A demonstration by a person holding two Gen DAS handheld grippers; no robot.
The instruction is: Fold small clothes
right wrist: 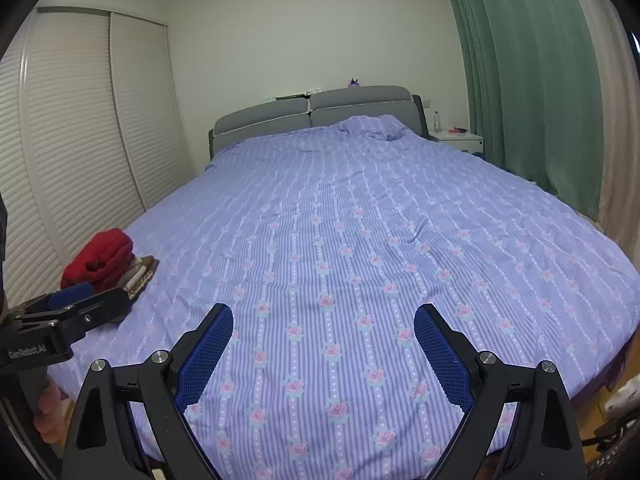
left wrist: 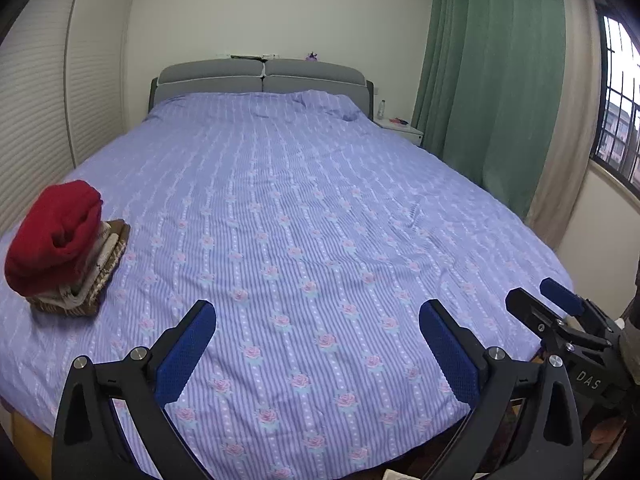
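A stack of folded clothes sits on the bed's left side, a red garment on top of beige and brown folded pieces; the right wrist view shows the same stack. My left gripper hangs open over the bedspread near the bed's foot, nothing between its blue pads. My right gripper is open too, empty, over the same near part of the bed. Each gripper appears in the other's view: the right gripper at the right edge, the left gripper at the left, just in front of the stack.
The bed is covered by a lilac striped spread with pink roses. A louvred wardrobe stands along the left, green curtains and a window on the right, a white nightstand with a bottle beside the grey headboard.
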